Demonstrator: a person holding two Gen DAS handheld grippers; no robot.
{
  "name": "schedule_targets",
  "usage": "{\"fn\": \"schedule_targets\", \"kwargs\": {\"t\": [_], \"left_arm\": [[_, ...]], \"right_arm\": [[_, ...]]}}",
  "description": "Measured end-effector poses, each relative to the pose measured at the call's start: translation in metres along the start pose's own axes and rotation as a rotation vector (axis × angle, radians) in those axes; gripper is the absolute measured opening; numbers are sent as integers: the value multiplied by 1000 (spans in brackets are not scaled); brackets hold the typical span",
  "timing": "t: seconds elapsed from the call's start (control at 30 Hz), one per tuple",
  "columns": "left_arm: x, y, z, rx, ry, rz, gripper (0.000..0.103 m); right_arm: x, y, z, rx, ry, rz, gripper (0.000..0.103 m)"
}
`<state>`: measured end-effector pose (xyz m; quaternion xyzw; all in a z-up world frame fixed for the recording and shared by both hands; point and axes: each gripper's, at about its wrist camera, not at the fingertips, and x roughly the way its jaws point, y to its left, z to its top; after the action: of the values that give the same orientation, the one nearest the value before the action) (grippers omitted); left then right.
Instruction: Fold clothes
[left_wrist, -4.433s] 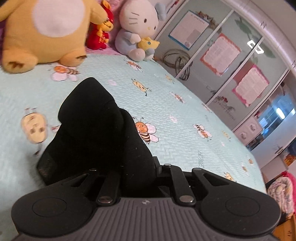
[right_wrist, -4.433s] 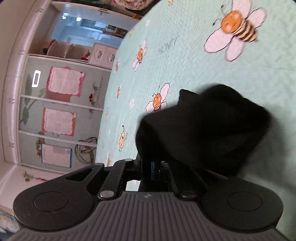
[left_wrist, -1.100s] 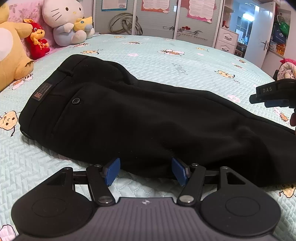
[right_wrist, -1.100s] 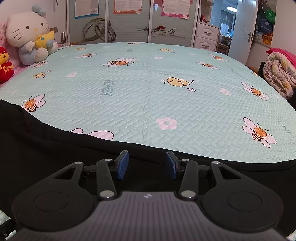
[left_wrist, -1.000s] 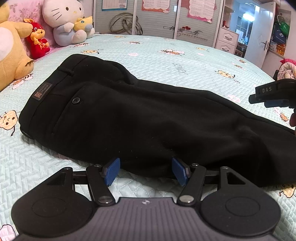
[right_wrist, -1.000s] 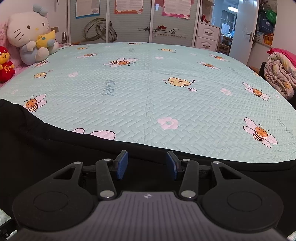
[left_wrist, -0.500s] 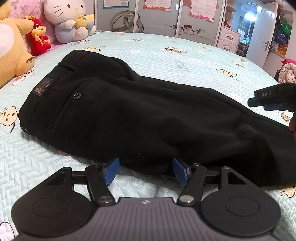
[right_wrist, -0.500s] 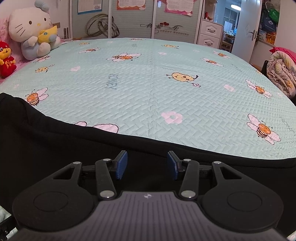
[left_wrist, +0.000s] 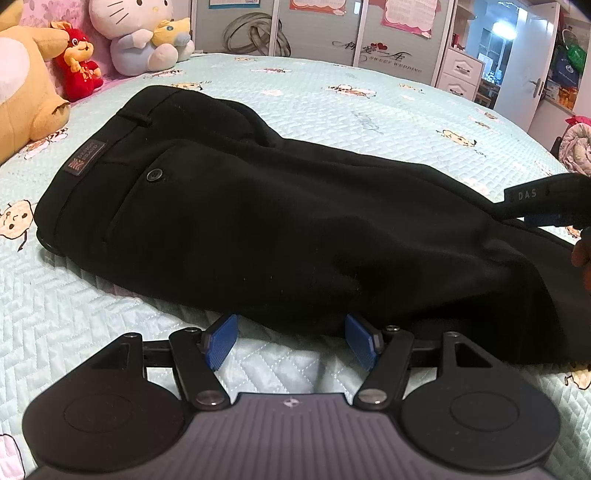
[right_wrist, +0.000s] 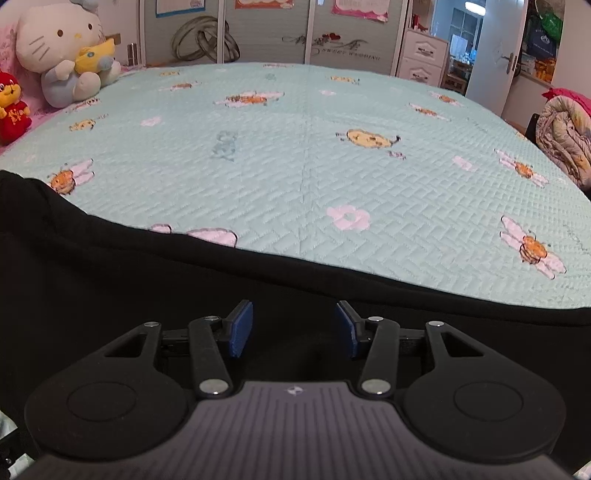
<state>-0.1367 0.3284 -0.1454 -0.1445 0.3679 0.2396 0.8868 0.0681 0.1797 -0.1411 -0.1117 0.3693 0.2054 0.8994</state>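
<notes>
Black trousers (left_wrist: 280, 221) lie flat across the bee-print bed, waistband with a brown label at the left, legs running off to the right. My left gripper (left_wrist: 290, 338) is open at the near hem of the fabric, its blue pads just short of the cloth edge. In the left wrist view the right gripper (left_wrist: 543, 208) reaches over the leg end from the right. In the right wrist view my right gripper (right_wrist: 293, 326) is open above the trousers (right_wrist: 110, 280), which fill the lower half of that view. Neither pair of pads holds cloth.
Plush toys (left_wrist: 136, 33) sit along the headboard at the far left, a yellow one (left_wrist: 22, 85) nearest. The mint quilt (right_wrist: 314, 158) stretches beyond the trousers. A wardrobe with posters (right_wrist: 258, 33) stands at the back; a rolled blanket (right_wrist: 565, 136) lies at the right.
Over four seconds the bunched trousers were laid out flat and both grippers let go. In the last second both grippers drew slightly back and lower; the trousers stayed still.
</notes>
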Motion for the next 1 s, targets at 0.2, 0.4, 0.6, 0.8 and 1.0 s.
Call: {"fn": "schedule_targets", "kwargs": {"t": [0.2,0.4,0.6,0.8,1.0], "left_arm": [[5,1,-2,-1,16,1,68],[11,0,-5,3,38,-2,69],[10,1,-4,3,38,0,69],[-2,15,1,-25,6,12,69],[-15,50,19,-112,-72,65,69]], "right_arm": [[17,-3,-6,7,38,-10,50],[37,-9,-7,3,28,-26,51],[56,-16,-8,-2,15,-43,65],[44,-48,11,150,-25,-1,50],[-5,-16,-23,41,-78,236,49]]}}
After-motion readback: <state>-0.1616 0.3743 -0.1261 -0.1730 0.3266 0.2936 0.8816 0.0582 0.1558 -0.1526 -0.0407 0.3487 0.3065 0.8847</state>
